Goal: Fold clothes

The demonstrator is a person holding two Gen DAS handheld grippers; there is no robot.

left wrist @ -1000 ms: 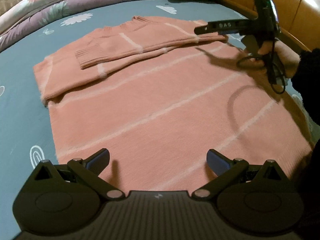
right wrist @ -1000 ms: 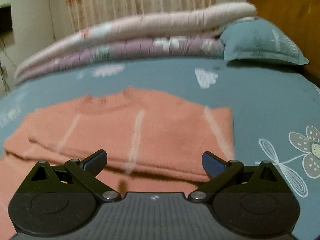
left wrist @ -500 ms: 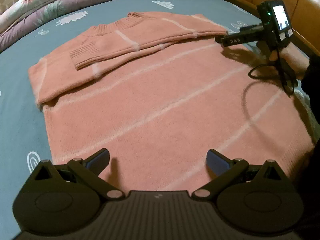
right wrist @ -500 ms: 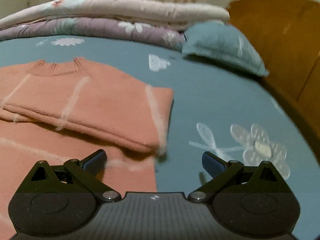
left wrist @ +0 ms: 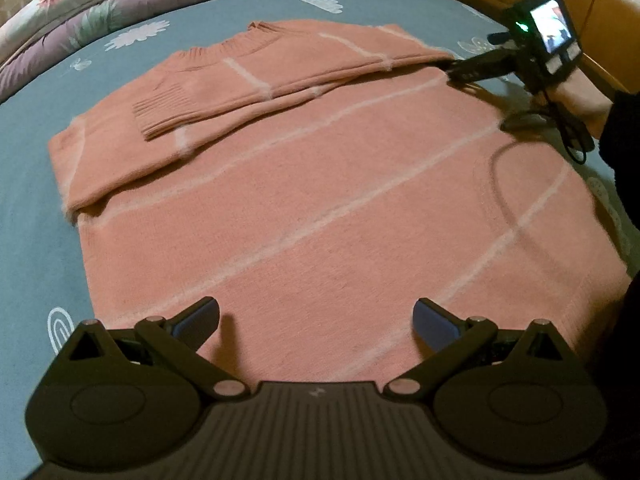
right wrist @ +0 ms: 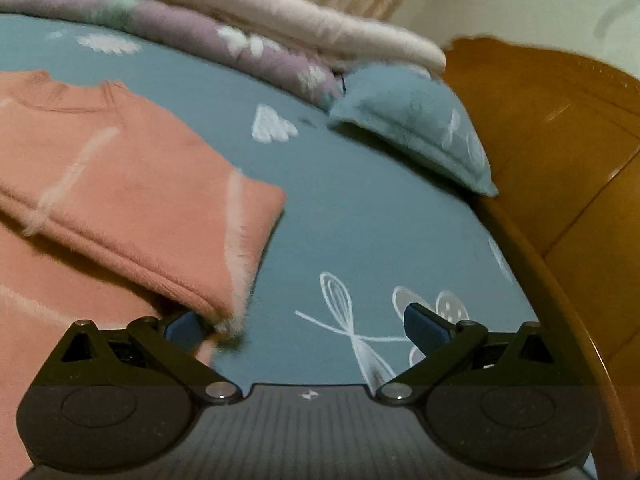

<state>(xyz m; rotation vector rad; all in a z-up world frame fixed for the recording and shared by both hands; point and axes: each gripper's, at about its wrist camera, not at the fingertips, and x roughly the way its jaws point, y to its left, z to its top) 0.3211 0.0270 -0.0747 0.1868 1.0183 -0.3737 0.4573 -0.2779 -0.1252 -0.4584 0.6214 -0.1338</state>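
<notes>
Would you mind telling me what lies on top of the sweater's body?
The sweater has both sleeves folded across its chest, one ribbed cuff showing. The other cuff and the chest beneath are covered.

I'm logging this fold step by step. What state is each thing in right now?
Salmon-pink knit sweater with pale stripes: flat on the bed, both sleeves folded across the chest, body not yet folded.
Left tongs: open, empty, above the hem.
Right tongs: open, at the folded shoulder corner, nothing clamped.
Small screen on the right tongs: lit.
Blue-grey patterned pillow: lying by the wooden headboard.
</notes>
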